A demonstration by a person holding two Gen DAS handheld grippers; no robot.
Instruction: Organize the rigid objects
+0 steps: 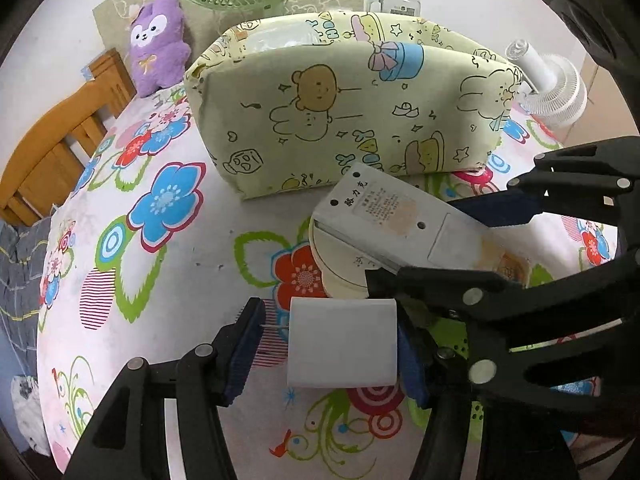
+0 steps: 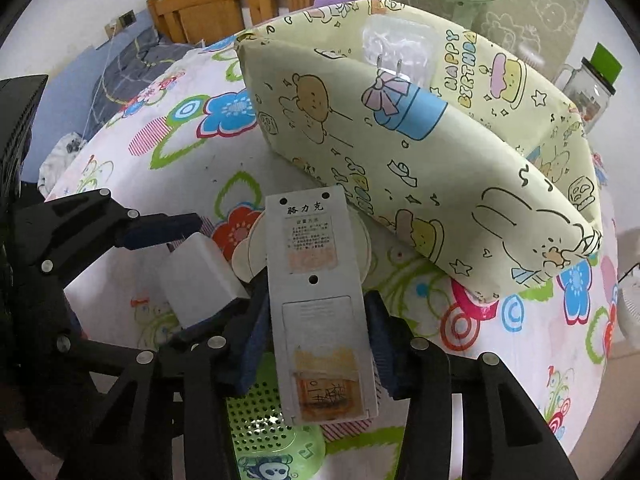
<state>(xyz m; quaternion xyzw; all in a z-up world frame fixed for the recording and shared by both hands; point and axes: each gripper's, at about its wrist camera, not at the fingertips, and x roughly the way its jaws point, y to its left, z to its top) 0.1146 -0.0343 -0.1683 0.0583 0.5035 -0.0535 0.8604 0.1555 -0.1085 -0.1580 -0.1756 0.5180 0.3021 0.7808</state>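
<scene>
While both tools are loaded, nothing is in the bin from this pair yet. My left tool (image 1: pixel 328 344) has its pads around a white charger block (image 1: pixel 342 342), right pad touching; a sliver of gap shows at the left pad, so I can't tell if it's fully clenched. My right tool (image 2: pixel 316 344) is clenched on a grey remote-style unit (image 2: pixel 316 292), back face up, held lengthwise so it can slide in nose first. Both sit just above the floral desk (image 1: pixel 168 280), near the cartoon-print fabric bin (image 1: pixel 344 120), which looks like the target. A plug adapter (image 2: pixel 394 68) and clear packaging already lie inside. Its near wall stands between me and the opening, so both need lifting over. Round cream disc (image 1: pixel 340 264) sits under the remote; green perforated basket (image 2: pixel 260 424) is below my right tool.
</scene>
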